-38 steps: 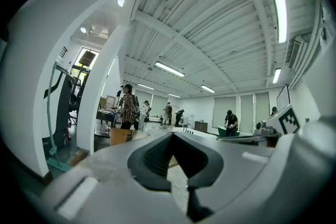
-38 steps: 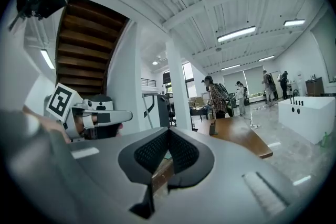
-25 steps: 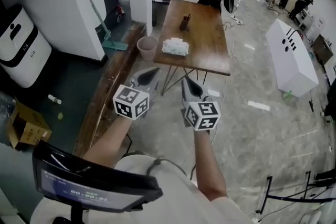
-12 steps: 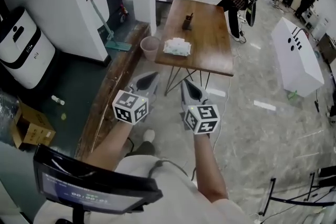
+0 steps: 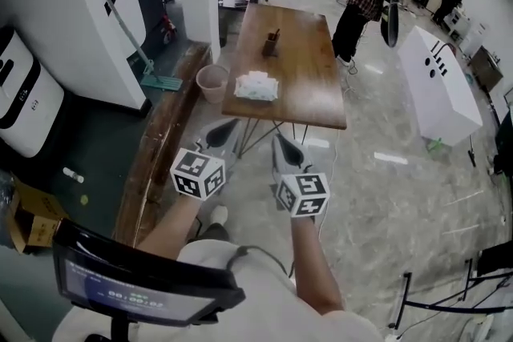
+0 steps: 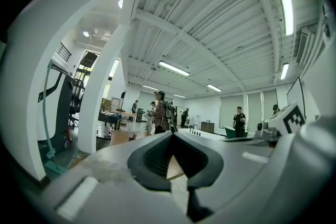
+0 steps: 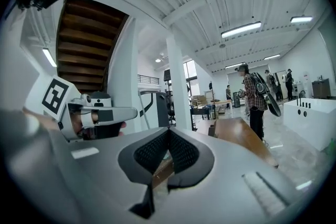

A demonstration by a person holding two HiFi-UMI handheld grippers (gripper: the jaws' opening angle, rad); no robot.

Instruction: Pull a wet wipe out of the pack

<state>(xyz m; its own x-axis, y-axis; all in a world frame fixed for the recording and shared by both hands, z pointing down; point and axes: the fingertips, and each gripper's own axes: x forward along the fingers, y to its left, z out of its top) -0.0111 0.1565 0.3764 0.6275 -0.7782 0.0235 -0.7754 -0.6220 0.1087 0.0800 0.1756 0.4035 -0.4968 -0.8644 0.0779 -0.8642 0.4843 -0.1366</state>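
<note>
The wipe pack (image 5: 256,86) lies flat near the tabletop's (image 5: 304,92) front left corner, its long side running across the tabletop. The left claw (image 5: 222,130) and right claw (image 5: 282,146) are closed tight, holding nothing, short of the tabletop.

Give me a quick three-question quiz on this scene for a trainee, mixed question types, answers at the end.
1. True or false: the wet wipe pack lies on the wooden table.
2. The left gripper is: A open; B shut and empty; C shut on a wipe.
3. Fill in: in the head view, the pink bin stands off the table's ___ edge.
Key: 1 true; 2 B; 3 left.
</note>
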